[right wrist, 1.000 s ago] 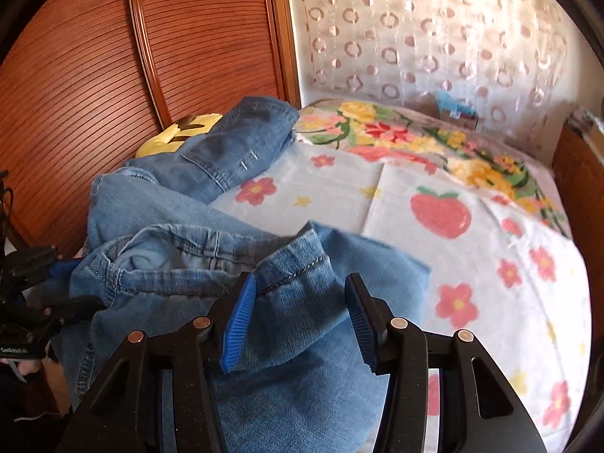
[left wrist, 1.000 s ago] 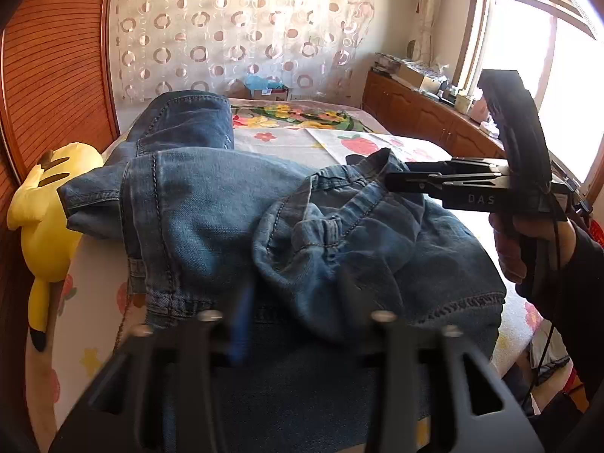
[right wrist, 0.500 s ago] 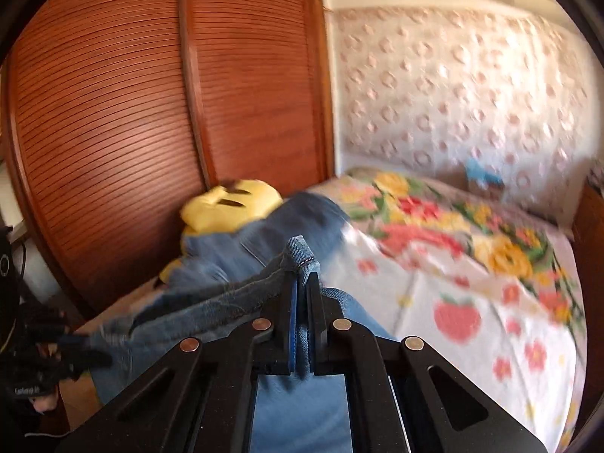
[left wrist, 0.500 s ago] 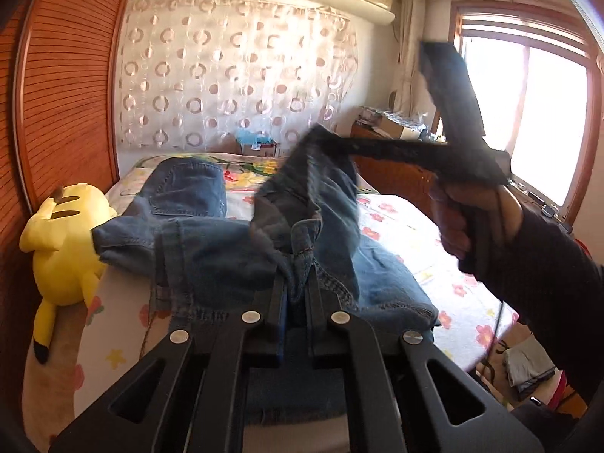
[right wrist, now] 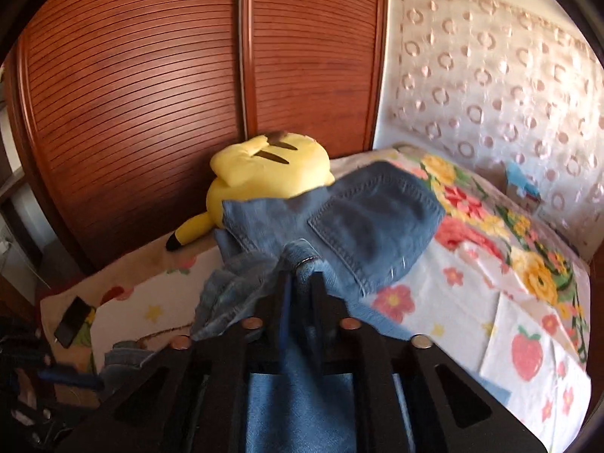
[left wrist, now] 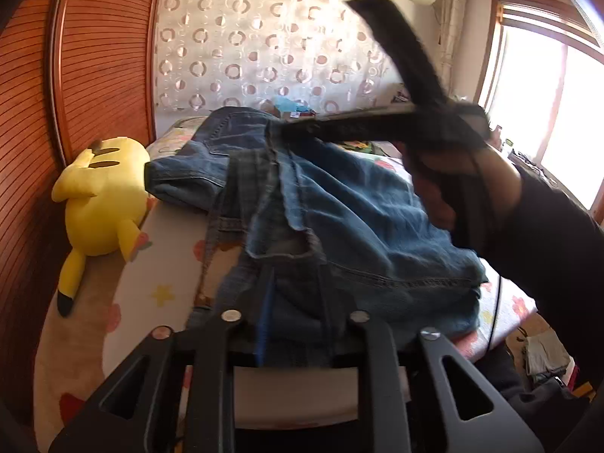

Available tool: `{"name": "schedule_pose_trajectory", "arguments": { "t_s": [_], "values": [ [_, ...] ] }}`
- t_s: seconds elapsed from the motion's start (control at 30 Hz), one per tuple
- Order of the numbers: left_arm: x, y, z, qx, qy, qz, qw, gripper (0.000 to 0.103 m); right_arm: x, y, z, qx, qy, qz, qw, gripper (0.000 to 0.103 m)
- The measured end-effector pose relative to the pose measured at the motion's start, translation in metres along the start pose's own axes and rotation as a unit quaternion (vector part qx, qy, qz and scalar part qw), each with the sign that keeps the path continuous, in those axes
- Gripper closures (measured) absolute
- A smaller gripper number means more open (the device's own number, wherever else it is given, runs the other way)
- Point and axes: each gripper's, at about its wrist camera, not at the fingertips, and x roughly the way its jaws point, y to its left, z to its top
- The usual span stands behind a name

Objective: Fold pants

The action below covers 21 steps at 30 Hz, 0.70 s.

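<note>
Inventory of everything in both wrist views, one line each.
jeans: 1, blue denim, bunched on the bed
plush toy: 1, yellow, bed edge by the wardrobe
bed sheet: 1, white with flowers and strawberries
wardrobe doors: 2, brown slatted, beside the bed
curtain: 1, pale with rings, far wall
window: 1, bright, at the right
dark flat thing: 1, near bed corner, maybe a phone
left tongs: black, jaws opening, denim between
right tongs: black, jaws opening, denim between
right hand: dark sleeve, holds the right tongs
</note>
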Motion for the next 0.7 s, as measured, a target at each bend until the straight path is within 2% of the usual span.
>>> {"name": "schedule_pose_trajectory", "arguments": {
  "t_s": [0.03, 0.07, 0.13, 0.37, 0.47, 0.53, 0.6, 0.7],
  "values": [
    [0.001, 0.001, 0.002, 0.001, -0.003, -0.001, 1.0, 0.063, -0.006, 0.001, 0.001, 0.003, -0.005, -0.003, 1.0, 0.068],
    [0.003, 0.002, 0.005, 0.004, -0.005, -0.003, 1.0, 0.058, -0.012, 0.003, -0.002, 0.006, -0.009, -0.006, 1.0, 0.062],
    [0.008, 0.001, 0.008, 0.012, -0.006, -0.005, 0.9999, 0.056, -0.029, -0.002, -0.007, 0.013, -0.018, -0.013, 1.0, 0.061],
    [0.035, -0.015, 0.019, 0.052, 0.0, -0.014, 0.9985, 0.056, -0.073, -0.016, -0.066, 0.054, -0.017, -0.051, 0.997, 0.057],
    [0.047, -0.02, 0.018, 0.067, 0.022, 0.001, 0.9975, 0.062, -0.092, -0.02, -0.09, 0.071, -0.011, -0.07, 0.995, 0.057],
    [0.05, -0.019, 0.016, 0.068, 0.033, 0.003, 0.9972, 0.081, -0.108, -0.017, -0.103, 0.083, -0.01, -0.075, 0.994, 0.057],
    [0.047, -0.017, 0.015, 0.067, 0.034, 0.004, 0.9971, 0.094, -0.114, -0.016, -0.112, 0.097, -0.006, -0.082, 0.992, 0.056],
    [0.029, -0.015, 0.016, 0.061, 0.012, 0.003, 0.998, 0.096, -0.125, -0.012, -0.123, 0.11, -0.004, -0.089, 0.99, 0.056]
  ]
}}
